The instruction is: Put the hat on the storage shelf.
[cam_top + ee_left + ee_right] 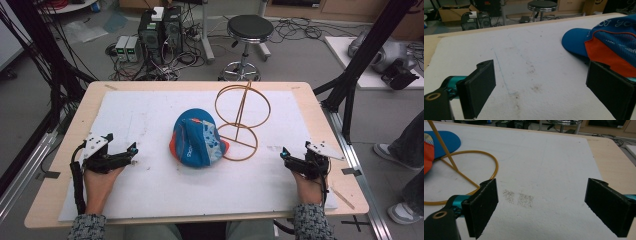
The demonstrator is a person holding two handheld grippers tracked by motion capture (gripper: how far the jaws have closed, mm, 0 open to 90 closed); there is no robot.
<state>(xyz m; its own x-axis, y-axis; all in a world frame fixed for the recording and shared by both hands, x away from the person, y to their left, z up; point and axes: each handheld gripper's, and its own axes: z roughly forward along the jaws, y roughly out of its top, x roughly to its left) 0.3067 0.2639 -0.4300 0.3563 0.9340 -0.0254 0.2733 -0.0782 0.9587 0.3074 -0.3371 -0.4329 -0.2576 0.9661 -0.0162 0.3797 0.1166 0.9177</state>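
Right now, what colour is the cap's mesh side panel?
Blue mesh above an orange panel on the cap, clearest in the left gripper view.

We take this for a robotics or research lab — not a home or a shop. Beyond the wooden table (320, 120) we see two desktop computer towers (160, 31) standing on the bare grey floor (300, 55), with small grey boxes (127, 47) beside them and a tangle of cables (170, 67) spreading around. A black round stool (249, 30) on a chrome base stands near them. Black metal frame struts (367, 50) rise at both sides of the table, bundles of black cable (30, 55) hang at the left, and tape marks (357, 222) sit on the floor. A cardboard box (449, 13) rests farther back — workspace clutter, we would say.
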